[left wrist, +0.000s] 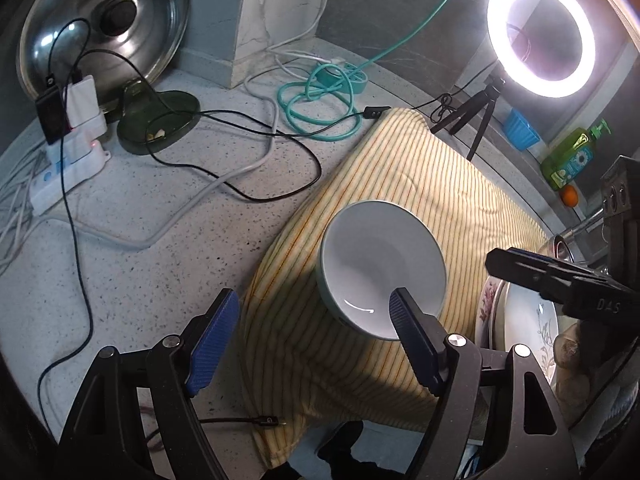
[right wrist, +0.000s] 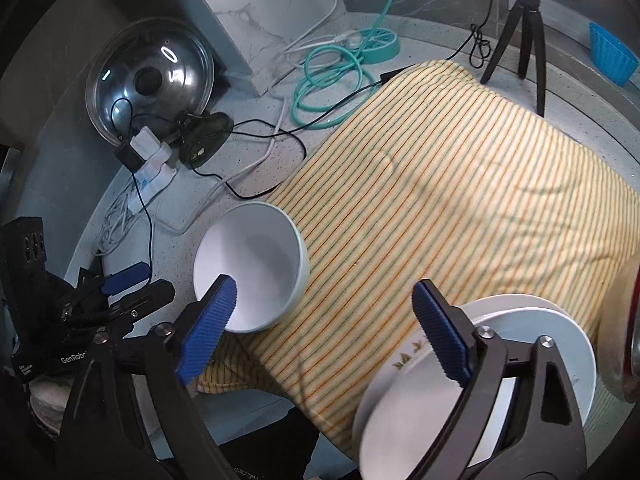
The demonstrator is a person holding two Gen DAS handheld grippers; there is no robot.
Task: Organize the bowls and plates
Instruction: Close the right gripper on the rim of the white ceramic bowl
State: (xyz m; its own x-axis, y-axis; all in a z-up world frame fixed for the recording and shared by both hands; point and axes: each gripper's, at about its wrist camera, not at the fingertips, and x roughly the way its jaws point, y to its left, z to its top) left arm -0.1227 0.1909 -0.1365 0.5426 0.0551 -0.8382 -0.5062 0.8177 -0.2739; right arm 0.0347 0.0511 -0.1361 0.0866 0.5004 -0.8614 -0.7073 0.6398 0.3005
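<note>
Bowl (left wrist: 382,266) resting on the striped cloth (left wrist: 420,184) near its left edge, white inside, pale teal outside, empty. Left gripper (left wrist: 314,328) spread wide, holding nothing, its right finger in line with the bowl's near rim, the left finger over the speckled counter (left wrist: 160,248). Right gripper (right wrist: 324,320) likewise wide apart and empty, above the cloth between the bowl and the plates (right wrist: 500,344) stacked at the cloth's right end. Probably the step in hand: picking up the bowl with the left gripper. Best done by straddling the near wall, one finger inside and one outside, then closing squarely and firmly, since glazed ceramic likely slips. Worth lifting straight up so the cloth stays flat, and keeping well apart from the black cable (left wrist: 224,176) and the ring light (left wrist: 540,36).
</note>
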